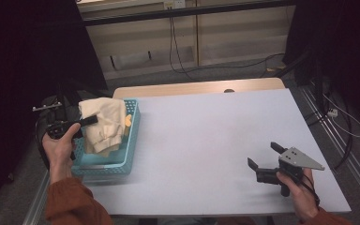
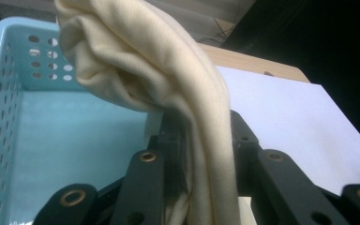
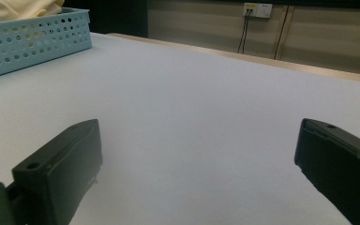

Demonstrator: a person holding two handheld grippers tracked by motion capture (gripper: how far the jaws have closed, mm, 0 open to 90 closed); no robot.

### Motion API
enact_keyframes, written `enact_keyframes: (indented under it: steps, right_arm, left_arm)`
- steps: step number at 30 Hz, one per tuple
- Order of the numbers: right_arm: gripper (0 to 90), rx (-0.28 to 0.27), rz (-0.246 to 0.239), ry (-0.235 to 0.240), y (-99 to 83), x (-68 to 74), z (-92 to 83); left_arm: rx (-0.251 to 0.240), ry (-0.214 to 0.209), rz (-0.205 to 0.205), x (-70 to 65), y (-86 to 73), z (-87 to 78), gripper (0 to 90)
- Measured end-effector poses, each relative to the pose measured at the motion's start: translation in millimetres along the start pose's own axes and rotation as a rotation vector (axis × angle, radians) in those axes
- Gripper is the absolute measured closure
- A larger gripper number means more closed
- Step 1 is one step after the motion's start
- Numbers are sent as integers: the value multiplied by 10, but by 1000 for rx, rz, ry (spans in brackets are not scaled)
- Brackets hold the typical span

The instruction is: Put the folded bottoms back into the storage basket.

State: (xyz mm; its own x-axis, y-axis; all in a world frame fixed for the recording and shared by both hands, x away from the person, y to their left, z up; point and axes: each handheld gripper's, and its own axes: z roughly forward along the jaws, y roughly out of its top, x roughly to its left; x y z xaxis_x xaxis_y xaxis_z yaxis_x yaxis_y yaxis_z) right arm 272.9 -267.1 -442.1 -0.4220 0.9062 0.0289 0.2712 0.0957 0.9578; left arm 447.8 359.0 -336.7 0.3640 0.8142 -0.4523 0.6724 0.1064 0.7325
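Room is dim, edges of the high view nearly black. Table top [image 1: 206,140] is the brightest area, evenly lit from above, no glare, only soft short shadows. High view slightly soft and grainy. Left gripper view: cream cloth [image 2: 168,84] sharp up close, backdrop dark at right. Right gripper view: near black parts blurred, far wall dim, mild noise.
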Motion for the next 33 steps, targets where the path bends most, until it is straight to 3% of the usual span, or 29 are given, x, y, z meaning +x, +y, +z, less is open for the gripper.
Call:
enact_keyframes:
  steps: [14,24,32,33]
  right_arm:
    - [10,-3,1,-1,2,-5,-8]
    - [10,-3,3,-2,4,-2,-8]
    - [10,-3,3,-2,4,-3,-8]
    - [10,-2,4,-2,4,-3,-8]
  left_arm:
    - [66,-11,11,3,-28,132,726]
    - [113,-42,-11,41,-81,261,726]
    - [153,-40,-9,61,-106,329,725]
    - [139,-17,-13,48,-108,346,724]
